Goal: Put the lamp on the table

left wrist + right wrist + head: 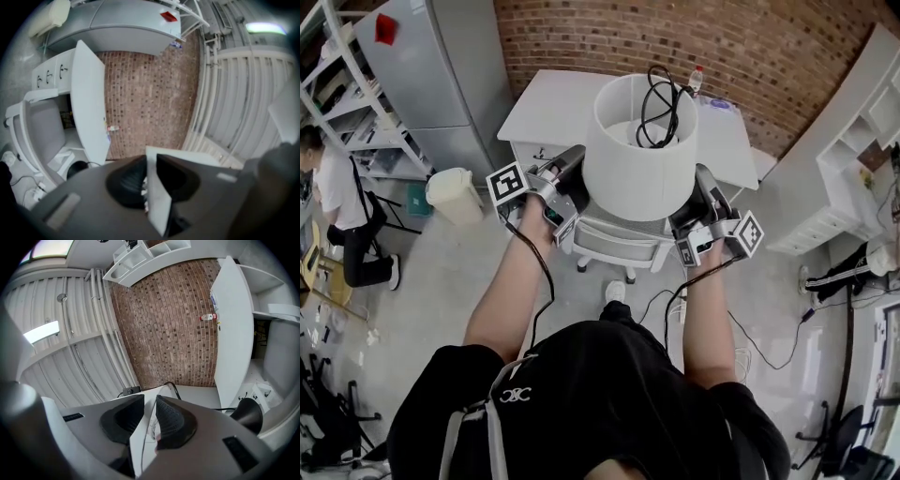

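A white lamp with a drum shade is held in the air in front of me, its black cord coiled in the top. My left gripper is shut on the shade's lower left rim, and the white rim sits pinched between its pads. At the shade's right rim my right gripper is shut as well, the thin wall clamped between its black pads. The white table stands ahead, below the lamp, against the brick wall.
A grey-and-white office chair stands right under the lamp, between me and the table. A small bottle sits at the table's back. A grey cabinet, a bin and a person are left; white shelves and floor cables right.
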Tool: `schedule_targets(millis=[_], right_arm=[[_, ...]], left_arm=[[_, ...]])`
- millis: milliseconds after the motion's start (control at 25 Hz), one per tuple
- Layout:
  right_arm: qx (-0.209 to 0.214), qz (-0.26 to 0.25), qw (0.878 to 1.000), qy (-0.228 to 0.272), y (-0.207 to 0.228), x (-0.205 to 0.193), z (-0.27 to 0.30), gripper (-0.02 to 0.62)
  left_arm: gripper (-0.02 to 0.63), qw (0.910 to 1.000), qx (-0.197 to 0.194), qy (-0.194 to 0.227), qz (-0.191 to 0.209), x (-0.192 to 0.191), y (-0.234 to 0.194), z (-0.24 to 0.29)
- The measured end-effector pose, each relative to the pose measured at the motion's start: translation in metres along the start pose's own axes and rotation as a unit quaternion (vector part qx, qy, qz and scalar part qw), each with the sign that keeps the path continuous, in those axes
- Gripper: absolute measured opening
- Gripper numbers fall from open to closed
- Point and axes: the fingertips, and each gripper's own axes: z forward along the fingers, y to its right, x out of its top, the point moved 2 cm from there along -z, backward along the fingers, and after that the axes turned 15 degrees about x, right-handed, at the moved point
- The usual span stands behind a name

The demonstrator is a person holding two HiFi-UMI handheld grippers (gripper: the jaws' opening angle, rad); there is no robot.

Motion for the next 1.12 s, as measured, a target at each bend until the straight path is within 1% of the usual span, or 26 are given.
schedule_targets(millis=[200,360,560,760,1000,1120], right_arm=[[-0.005,0.003,1.000,-0.015,0.032,0.043,0.030,0.071],[-0.017,0.008,1.000,-0.019,0.064,0.077,0.046,0.071],[-0.024,0.017,0.999,-0.023,0.110,0.125,0.069,0.071],[-0.029,0.024,0.999,-0.029,0.145,0.166,0.096,0.071],[-0.042,0.025,0.998,-0.046,0.182,0.206,0.123,0.071],[-0.056,0.022,0.997,-0.049,0.203,0.223,0.131,0.071]], left_arm=[[0.061,1.0000,0.007,0.006,-0.003,0.027,-0.003,0.052],[0.063,0.9998,0.020,0.007,-0.005,0.046,-0.012,0.093],[0.063,0.9995,0.030,0.012,0.004,0.074,-0.022,0.150],[0.061,0.9993,0.033,0.018,0.005,0.100,-0.023,0.199],[0.063,0.9993,0.028,0.024,0.006,0.127,-0.030,0.247],[0.063,0.9988,0.044,0.023,0.005,0.141,-0.041,0.269]])
